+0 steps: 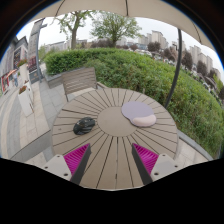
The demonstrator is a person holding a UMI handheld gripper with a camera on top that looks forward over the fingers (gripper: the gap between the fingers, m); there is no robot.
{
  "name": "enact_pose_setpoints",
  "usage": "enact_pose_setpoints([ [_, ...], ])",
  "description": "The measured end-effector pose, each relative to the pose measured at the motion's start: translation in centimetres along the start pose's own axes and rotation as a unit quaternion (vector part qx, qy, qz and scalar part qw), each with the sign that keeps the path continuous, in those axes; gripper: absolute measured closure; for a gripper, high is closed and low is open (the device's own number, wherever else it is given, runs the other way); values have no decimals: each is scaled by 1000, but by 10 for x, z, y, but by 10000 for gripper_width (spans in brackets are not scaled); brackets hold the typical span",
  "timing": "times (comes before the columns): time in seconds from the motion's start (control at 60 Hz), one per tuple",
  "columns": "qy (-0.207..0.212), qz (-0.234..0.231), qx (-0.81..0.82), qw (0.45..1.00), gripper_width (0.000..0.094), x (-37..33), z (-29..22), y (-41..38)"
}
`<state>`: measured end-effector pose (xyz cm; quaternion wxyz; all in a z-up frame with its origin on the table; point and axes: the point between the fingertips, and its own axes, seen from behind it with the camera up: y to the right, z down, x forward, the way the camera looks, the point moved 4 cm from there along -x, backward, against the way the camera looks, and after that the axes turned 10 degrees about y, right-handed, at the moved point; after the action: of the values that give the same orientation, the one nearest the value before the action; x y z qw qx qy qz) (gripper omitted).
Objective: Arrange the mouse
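Observation:
A dark mouse [84, 125] lies on a round slatted wooden table [108, 140], ahead of my left finger and to its left. A light oval mouse pad [138, 115] lies on the table further right, ahead of my right finger. My gripper [112, 158] is held above the near part of the table. Its two fingers with magenta pads [77, 157] stand wide apart with only bare slats between them. The gripper is open and empty.
A wooden chair [80, 80] stands at the table's far side. A green hedge [150, 70] runs behind and to the right. A paved terrace [25, 115] lies to the left. A parasol pole [178, 60] rises at the right.

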<state>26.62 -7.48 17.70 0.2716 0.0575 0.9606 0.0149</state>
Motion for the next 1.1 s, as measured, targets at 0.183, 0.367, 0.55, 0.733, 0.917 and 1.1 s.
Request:
enact_pose_setpoints([
  [0.183,14,-25,5,1000,83,1,-1,-92],
  [0.367,24,-35,14,999,82,21,9,-147],
  [0.55,47,-30,19,998,81,77,15,-171],
  [0.733,56,-10,34,998,80,146,18,-174],
  [0.917,51,5,41,998,79,207,28,-168],
  [1.1,42,23,38,998,82,251,25,-160],
])
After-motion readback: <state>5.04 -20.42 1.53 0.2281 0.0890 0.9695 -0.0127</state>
